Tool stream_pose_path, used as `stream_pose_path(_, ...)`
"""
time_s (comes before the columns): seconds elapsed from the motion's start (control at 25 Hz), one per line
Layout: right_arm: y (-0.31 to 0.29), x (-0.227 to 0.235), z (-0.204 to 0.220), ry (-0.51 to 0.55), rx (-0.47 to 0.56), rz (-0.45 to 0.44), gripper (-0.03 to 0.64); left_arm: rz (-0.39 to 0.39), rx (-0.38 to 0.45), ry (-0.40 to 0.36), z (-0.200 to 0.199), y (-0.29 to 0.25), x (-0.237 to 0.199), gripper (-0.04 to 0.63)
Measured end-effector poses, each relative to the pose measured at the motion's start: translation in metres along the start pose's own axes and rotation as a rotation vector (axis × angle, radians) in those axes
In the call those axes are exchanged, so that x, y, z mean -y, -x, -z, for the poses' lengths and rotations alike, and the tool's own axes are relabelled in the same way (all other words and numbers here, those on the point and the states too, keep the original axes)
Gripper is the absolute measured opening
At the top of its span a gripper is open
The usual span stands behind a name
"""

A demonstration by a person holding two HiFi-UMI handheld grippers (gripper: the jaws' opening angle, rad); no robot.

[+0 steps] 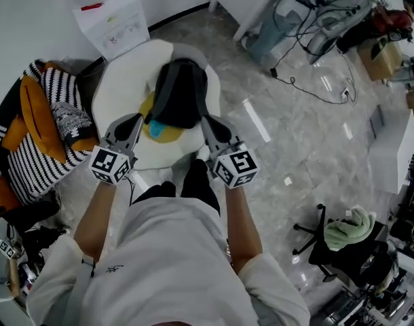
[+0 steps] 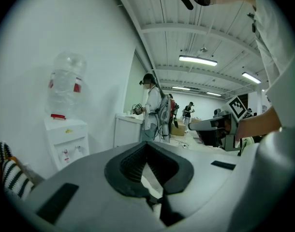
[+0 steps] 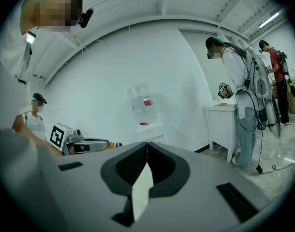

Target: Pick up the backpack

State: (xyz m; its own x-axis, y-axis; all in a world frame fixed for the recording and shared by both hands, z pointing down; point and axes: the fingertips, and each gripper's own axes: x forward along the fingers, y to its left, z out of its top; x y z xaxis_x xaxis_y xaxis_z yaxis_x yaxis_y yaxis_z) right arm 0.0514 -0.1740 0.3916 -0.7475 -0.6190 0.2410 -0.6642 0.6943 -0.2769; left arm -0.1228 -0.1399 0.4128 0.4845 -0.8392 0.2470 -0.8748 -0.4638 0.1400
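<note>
The backpack (image 1: 180,94) lay unlifted on a seat (image 1: 119,87) at twelve o'clock. Left gripper (image 1: 135,119) and right gripper (image 1: 210,122), both closed and empty, hovered near it.

From where I stand, the head camera sits highest, on the person's head, and faces steeply down over their own body. In its frame the left tool (image 1: 135,119) and right tool (image 1: 208,121) lie near the middle, with the water dispenser (image 1: 113,17) at 11 o'clock. Each tool camera rides low on its tool, very close behind the jaws (the tool's own bulk fills the lower half), and faces nearly level across the room. The left one has the dispenser at 9 o'clock and the other tool at 3 o'clock. The right one has the dispenser near 12 o'clock and the other tool at 9 o'clock. All three views share the dispenser, and both tool cameras share a standing person (image 2: 152,108).
</note>
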Motion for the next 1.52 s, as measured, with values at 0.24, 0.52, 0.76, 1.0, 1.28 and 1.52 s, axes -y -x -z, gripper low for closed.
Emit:
stream_pose_path(0.24, -0.043, 0.049, 0.018, 0.019, -0.085, -0.068, 0.006, -0.053, -0.030, 0.037, 0.011, -0.043, -0.019, 0.002)
stream_pose_path(0.52, -0.087, 0.096, 0.053, 0.018, -0.166, -0.136, 0.006, -0.094, -0.071, 0.058, 0.039, -0.100, -0.036, 0.002)
stream_pose_path(0.76, -0.117, 0.135, 0.098, 0.001, -0.229, -0.156, 0.008, -0.113, -0.109, 0.071, 0.077, -0.146, -0.052, 0.003)
stream_pose_path(1.0, -0.141, 0.180, 0.140, -0.020, -0.244, -0.125, 0.008, -0.120, -0.164, 0.068, 0.127, -0.186, -0.070, 0.002)
stream_pose_path(1.28, -0.172, 0.222, 0.191, -0.039, -0.266, -0.099, 0.008, -0.125, -0.215, 0.088, 0.192, -0.223, -0.096, 0.003)
stream_pose_path(1.52, -0.191, 0.248, 0.240, -0.032, -0.310, -0.106, 0.008, -0.149, -0.248, 0.108, 0.246, -0.250, -0.115, 0.002)
